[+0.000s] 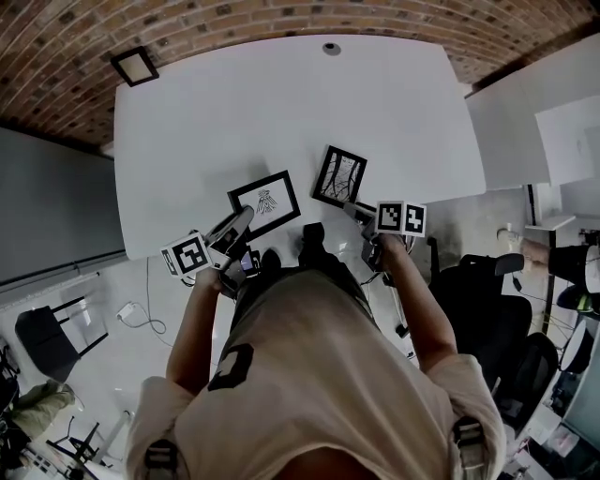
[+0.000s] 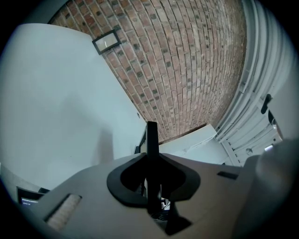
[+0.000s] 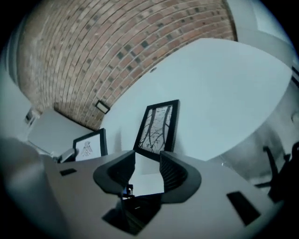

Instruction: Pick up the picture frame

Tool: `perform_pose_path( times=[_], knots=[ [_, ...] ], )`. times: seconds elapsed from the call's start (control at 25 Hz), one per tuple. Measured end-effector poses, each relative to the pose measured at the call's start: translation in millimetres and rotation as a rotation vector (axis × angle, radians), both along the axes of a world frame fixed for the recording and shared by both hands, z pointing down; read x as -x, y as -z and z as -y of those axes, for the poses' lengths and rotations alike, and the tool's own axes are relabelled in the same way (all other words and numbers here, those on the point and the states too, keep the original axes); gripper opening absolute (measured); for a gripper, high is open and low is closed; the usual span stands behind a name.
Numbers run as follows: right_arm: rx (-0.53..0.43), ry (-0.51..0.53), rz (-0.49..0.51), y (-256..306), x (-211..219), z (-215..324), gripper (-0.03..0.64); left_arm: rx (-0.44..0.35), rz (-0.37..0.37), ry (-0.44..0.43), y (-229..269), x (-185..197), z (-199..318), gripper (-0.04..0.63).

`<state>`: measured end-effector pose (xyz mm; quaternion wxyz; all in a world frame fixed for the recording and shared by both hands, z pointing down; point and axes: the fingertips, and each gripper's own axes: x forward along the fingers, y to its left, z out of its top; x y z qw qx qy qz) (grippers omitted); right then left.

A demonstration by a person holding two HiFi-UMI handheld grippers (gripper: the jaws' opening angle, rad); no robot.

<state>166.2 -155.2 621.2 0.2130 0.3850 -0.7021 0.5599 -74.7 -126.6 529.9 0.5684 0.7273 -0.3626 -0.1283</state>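
In the head view, a white bench (image 1: 281,94) stands on a brick floor (image 1: 234,23). Two black frames are near its front edge, a little apart from each other: the bird frame (image 1: 265,202) on the left and the branch frame (image 1: 339,176) on the right. The left gripper (image 1: 246,217) reaches the lower left corner of the bird frame. The right gripper (image 1: 353,209) is just beside the lower right corner of the branch frame.

In the left gripper view, the left gripper (image 2: 153,175) has its jaws pressed on a thin black edge, which is the bird frame (image 2: 152,137) seen from its side. This edge rises straight up between the jaws. Behind it are the bench (image 2: 56,102) and the brick floor (image 2: 187,60).

In the right gripper view, the right gripper (image 3: 147,168) has its jaws spread, and nothing is pinched between them. The branch frame (image 3: 159,126) is just in front of the jaws, on the bench (image 3: 224,93). The bird frame (image 3: 89,144) shows at the left. Whether the frames lie flat or lean, I cannot tell
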Motion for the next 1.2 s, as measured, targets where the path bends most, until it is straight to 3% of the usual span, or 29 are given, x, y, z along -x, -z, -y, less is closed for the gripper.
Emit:
perform_pose_path(
  times=[0.16, 0.2, 0.28, 0.52, 1.0, 1.2],
  knots=[
    [0.097, -0.189, -0.003, -14, -27, -8, 0.154, -0.002, 0.002, -0.013, -2, -3, 0, 0.049],
    [0.116, -0.225, -0.02, -20, -33, -11, 0.211, -0.002, 0.004, -0.015, -2, -3, -1, 0.048],
    [0.148, -0.284, -0.016, -29, -38, -18, 0.254, -0.001, 0.007, -0.017, -2, -5, -3, 0.049],
    [0.22, -0.49, 0.161, -57, -39, -18, 0.288, -0.003, 0.02, -0.023, -2, -11, -8, 0.049],
    [0.234, -0.521, 0.179, -78, -25, 1, 0.296, 0.028, 0.023, 0.013, -7, 2, -9, 0.049],
    [0.248, -0.522, 0.285, -84, -20, 2, 0.295, 0.033, 0.024, 0.005, -9, -1, -7, 0.049]
  ],
)
